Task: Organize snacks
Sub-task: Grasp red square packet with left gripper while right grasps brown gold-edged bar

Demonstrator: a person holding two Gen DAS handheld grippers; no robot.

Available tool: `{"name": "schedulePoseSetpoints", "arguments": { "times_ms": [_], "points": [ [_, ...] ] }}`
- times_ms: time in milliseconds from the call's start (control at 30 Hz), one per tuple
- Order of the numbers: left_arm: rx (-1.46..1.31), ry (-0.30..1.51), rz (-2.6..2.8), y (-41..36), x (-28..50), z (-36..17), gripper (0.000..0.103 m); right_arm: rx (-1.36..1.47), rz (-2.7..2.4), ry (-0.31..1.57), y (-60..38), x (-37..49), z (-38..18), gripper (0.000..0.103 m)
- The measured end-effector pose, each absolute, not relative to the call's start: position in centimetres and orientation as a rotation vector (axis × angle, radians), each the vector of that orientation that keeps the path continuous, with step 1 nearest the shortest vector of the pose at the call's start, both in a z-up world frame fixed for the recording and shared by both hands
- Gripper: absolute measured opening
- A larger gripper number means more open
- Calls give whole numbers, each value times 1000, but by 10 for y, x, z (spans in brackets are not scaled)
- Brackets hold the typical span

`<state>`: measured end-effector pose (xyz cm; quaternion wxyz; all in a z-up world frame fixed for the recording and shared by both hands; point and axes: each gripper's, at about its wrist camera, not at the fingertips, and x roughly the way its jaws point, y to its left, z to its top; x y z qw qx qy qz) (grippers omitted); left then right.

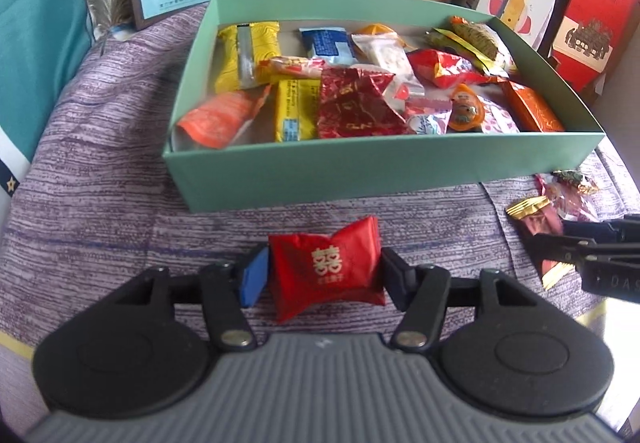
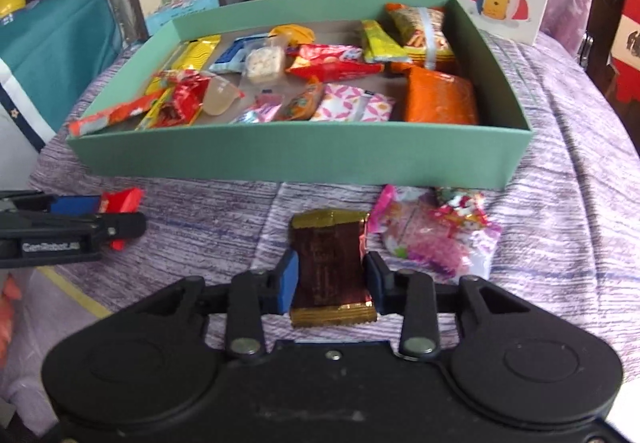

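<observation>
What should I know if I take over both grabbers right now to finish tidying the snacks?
Left gripper: shut on the red foil candy with the gold double-happiness mark, low over the purple striped cloth.
Right gripper: jaws closed against the dark brown wafer packet with gold ends, also down at the cloth.
The mint-green cardboard box stands just ahead, already holding many wrapped snacks.
Left to do: put both held snacks into the box, then the pink-and-clear bag of sweets and the small wrapped candy beside it, both in front of the box.
</observation>
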<state>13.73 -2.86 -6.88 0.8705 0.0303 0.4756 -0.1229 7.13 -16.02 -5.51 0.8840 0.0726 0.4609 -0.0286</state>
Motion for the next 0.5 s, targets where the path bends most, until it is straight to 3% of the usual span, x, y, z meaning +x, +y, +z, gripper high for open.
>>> {"name": "schedulePoseSetpoints", "arguments": {
  "times_ms": [167, 233, 300, 500],
  "points": [
    [65, 990, -253, -29, 138, -68, 58, 180, -61, 956, -159, 72, -53, 36],
    [57, 994, -250, -29, 137, -67, 55, 213, -51, 958, -160, 71, -52, 32],
    [49, 998, -254, -29, 135, -65, 54, 205, -49, 954, -160, 71, -49, 22],
    [60, 1014, -298, -31, 122, -63, 54, 251, -34, 984, -167, 65, -49, 21]
  ]
}}
